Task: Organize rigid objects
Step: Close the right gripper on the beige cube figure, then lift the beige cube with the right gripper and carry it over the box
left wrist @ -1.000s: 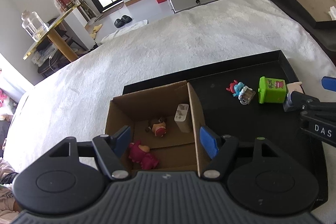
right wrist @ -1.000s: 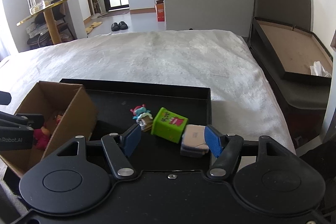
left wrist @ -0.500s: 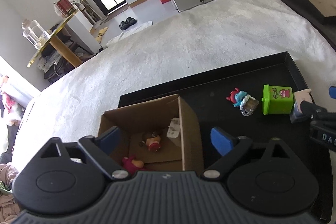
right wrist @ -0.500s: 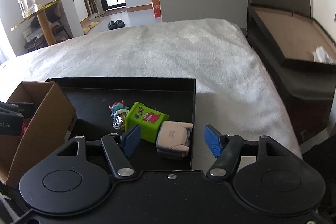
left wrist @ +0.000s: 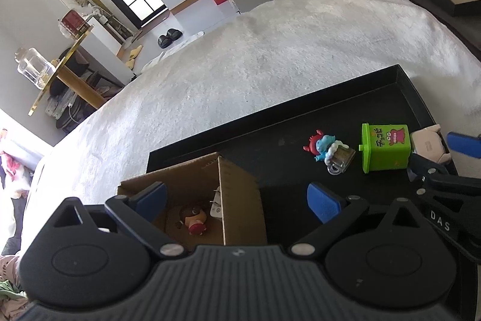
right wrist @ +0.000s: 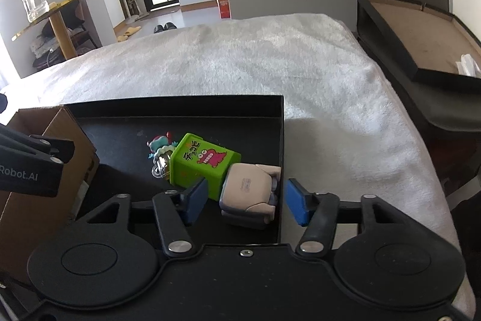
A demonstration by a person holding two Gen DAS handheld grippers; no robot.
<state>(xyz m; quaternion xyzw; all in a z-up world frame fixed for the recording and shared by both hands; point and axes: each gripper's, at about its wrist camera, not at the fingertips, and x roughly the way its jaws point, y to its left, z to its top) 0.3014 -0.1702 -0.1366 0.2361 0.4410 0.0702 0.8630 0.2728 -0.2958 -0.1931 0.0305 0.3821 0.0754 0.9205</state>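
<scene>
A black tray (left wrist: 402, 86) (right wrist: 180, 104) lies on a white blanket. A cardboard box (left wrist: 240, 188) (right wrist: 45, 125) stands at its left end and holds a small red figure (left wrist: 194, 218) and a white plug (left wrist: 216, 205). A blue and red keychain figure (left wrist: 326, 148) (right wrist: 159, 149), a green toy box (left wrist: 386, 146) (right wrist: 204, 164) and a beige case (left wrist: 427, 143) (right wrist: 248, 190) lie at the tray's right end. My left gripper (left wrist: 237, 200) is open above the box. My right gripper (right wrist: 246, 200) is open with its fingers on either side of the beige case.
The white blanket (right wrist: 270, 56) covers the bed around the tray. A dark wooden frame (right wrist: 421, 29) stands off the bed's right side. A gold side table (right wrist: 57, 17) with a glass jar stands at the far left.
My left gripper has pulled back and risen from the box, still open. My right gripper has shifted so that its open fingers now straddle the beige case.
</scene>
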